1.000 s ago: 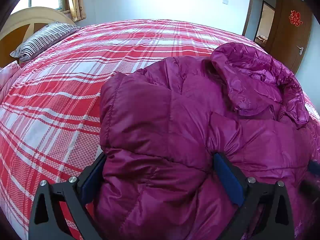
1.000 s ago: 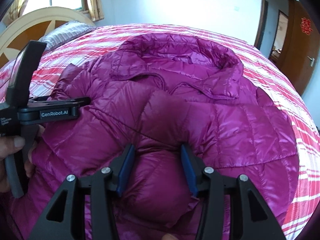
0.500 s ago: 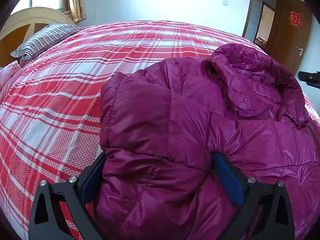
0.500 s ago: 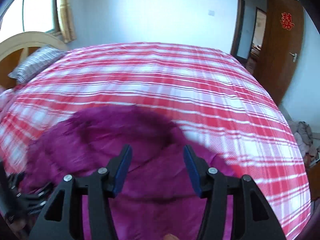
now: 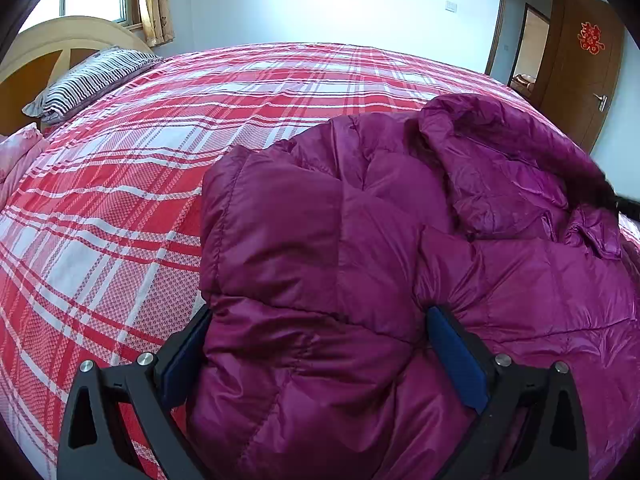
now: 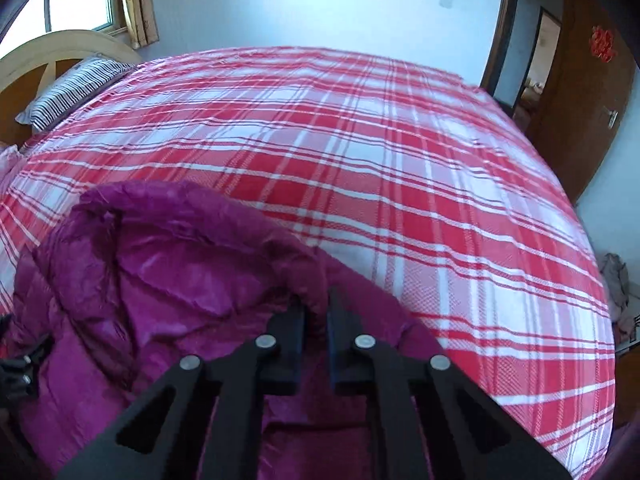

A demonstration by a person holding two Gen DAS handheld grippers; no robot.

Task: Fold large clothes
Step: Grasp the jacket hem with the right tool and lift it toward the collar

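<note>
A magenta down jacket [image 5: 360,248] lies on the near side of a bed covered by a red-and-white plaid bedspread [image 5: 132,208]. Its quilted body is partly folded over itself, and the hood [image 5: 504,168] is bunched up on the far right of the heap.

The left gripper [image 5: 316,344] points down at the near part of the jacket. Its blue-padded fingers [image 5: 456,356] stand wide apart, with a thick puffy fold filling the whole gap between them; the fabric bulges against both pads, so it looks clamped on that fold, though the contact on the left pad is half hidden by the cloth.

The right gripper [image 6: 316,320] is over by the hood [image 6: 160,240] edge. Its jaws are drawn almost together, and a thin ridge of the hood's rim is pinched between them. That view is a little blurred. At its lower left edge a black piece of the other tool just peeks in.

Beyond the jacket the bedspread runs bare to the far edge. A striped pillow [image 5: 92,80] rests by the curved wooden headboard [image 5: 60,40] at the left, beneath a window with a yellow curtain [image 5: 154,4]. A brown door [image 5: 584,72] with a red paper ornament [image 5: 591,38] stands open at the right.
</note>
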